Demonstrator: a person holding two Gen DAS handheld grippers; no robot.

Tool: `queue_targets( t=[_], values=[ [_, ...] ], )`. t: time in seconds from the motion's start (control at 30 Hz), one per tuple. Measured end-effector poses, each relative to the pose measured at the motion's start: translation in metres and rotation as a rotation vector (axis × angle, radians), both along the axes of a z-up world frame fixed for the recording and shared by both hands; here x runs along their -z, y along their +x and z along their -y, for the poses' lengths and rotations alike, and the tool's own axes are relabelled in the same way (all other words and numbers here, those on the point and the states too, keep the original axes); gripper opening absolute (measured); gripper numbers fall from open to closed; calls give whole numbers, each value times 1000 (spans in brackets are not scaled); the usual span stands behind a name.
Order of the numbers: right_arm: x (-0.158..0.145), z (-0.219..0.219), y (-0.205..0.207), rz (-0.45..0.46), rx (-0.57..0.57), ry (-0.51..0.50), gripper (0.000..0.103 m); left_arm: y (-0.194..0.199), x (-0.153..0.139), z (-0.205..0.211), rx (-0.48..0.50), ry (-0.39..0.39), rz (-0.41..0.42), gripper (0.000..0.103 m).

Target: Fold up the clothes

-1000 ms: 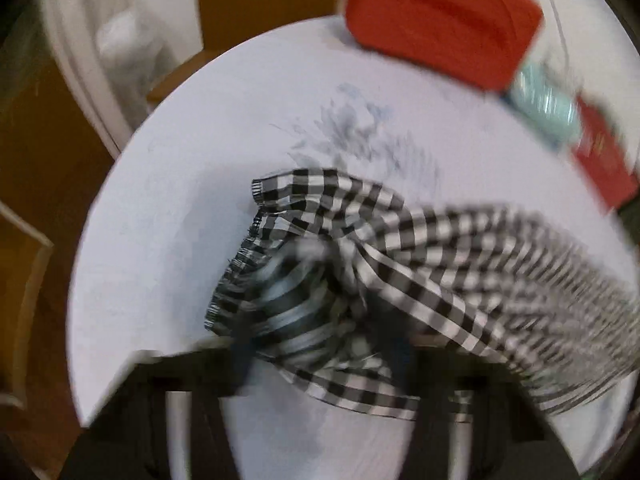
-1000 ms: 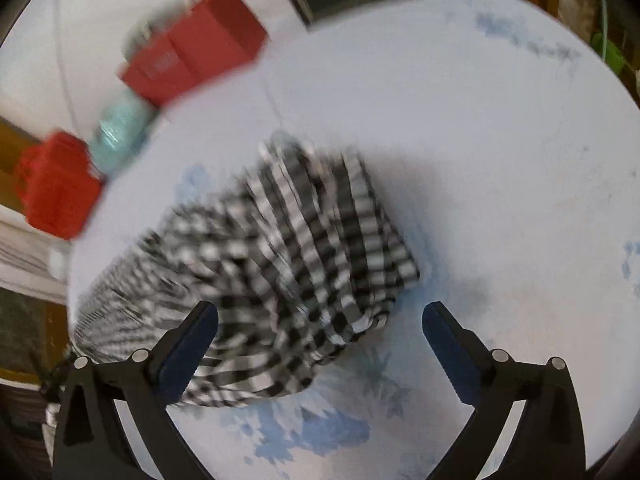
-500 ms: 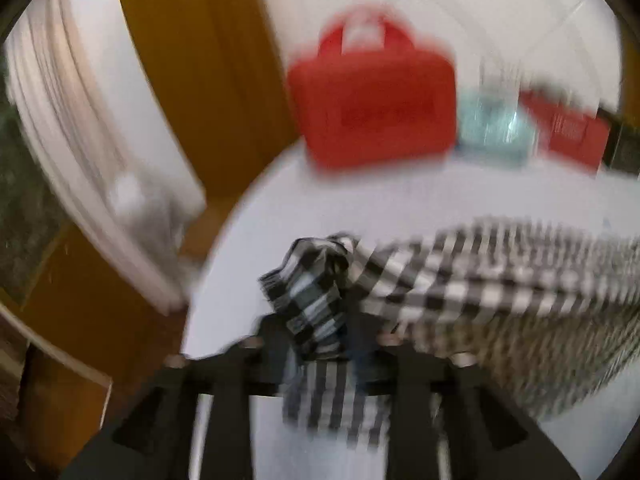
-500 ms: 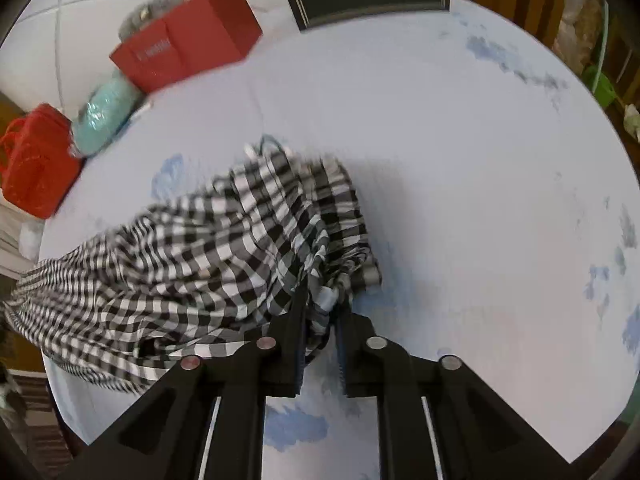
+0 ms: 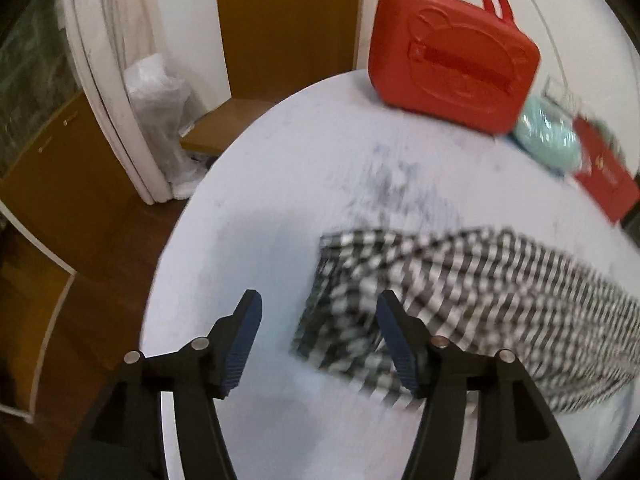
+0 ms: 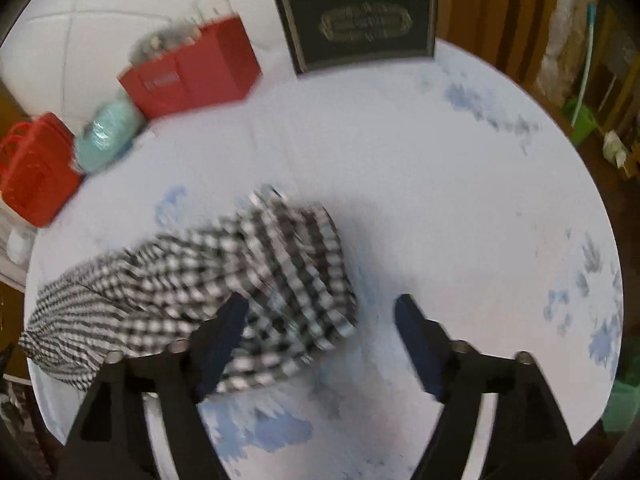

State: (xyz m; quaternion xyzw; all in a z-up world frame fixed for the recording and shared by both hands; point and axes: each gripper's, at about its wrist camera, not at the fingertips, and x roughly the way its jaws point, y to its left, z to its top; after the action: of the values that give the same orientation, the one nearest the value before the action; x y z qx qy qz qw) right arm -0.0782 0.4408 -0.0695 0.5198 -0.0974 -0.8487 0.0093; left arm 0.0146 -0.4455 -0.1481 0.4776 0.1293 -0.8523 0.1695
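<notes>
round pale worktop [image 6: 460, 200] with faint blue blotches, a red case [image 5: 452, 56], a red paper bag [image 6: 192, 68] and a dark framed plaque [image 6: 360, 26] lined up at the far edge. the checked garment [image 6: 224, 288] lies bunched in a long band across the middle, nowhere near flat. left gripper [image 5: 320, 332] hangs over its one end, fingers spread wide, holding nothing; right gripper [image 6: 320, 340] the same at the other end. reads as between grasps, early in the fold. next move likely calls for picking a clean edge or corner at each end and spreading the cloth out.
</notes>
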Motion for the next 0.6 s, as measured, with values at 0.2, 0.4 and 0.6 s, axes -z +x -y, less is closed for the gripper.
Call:
queue_targets(
  t=[0.2,0.4,0.6],
  values=[
    [28,27,-1,71,-87,-55,89,-37,27,-6,4,72,109,61],
    [81,40,-1,202,-112,-60,89,-53,13,-54,158,-130,66,12],
    [98,42,-3,248,-126,-46,96,-14,-69,-97,331,-407,-222,19]
  ],
)
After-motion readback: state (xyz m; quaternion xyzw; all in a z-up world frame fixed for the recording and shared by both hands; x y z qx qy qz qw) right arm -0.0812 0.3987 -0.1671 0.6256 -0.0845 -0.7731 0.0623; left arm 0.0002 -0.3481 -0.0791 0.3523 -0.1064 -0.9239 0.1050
